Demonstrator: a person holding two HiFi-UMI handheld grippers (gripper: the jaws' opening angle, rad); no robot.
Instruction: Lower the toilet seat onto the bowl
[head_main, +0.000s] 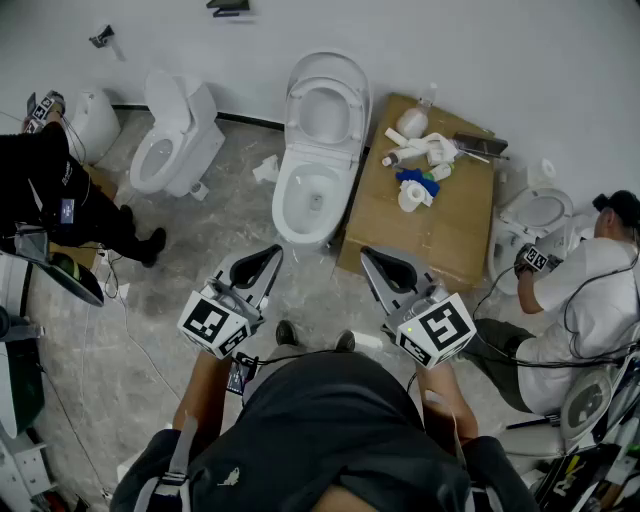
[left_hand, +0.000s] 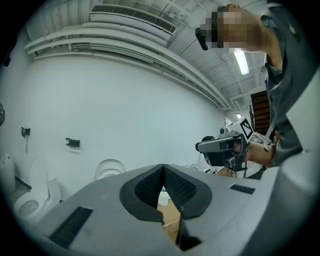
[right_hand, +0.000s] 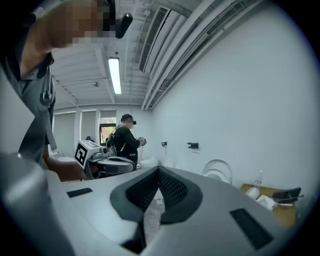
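The white toilet (head_main: 312, 200) stands against the far wall in the head view, its bowl uncovered. Its seat (head_main: 325, 112) leans upright against the wall with the lid behind it. My left gripper (head_main: 270, 256) hovers short of the bowl's near left side, jaws shut on nothing. My right gripper (head_main: 368, 256) hangs at the bowl's near right, also shut and empty. In the left gripper view the closed jaws (left_hand: 162, 172) point at the wall, with the raised seat (left_hand: 110, 170) to their left. The right gripper view shows shut jaws (right_hand: 159, 172) and the seat (right_hand: 218, 172) at right.
A cardboard box (head_main: 420, 215) with bottles and rags lies right of the toilet. A second toilet (head_main: 175, 140) stands at the left, a third (head_main: 535, 215) at the far right. One person (head_main: 60, 195) crouches at the left, another (head_main: 590, 290) at the right.
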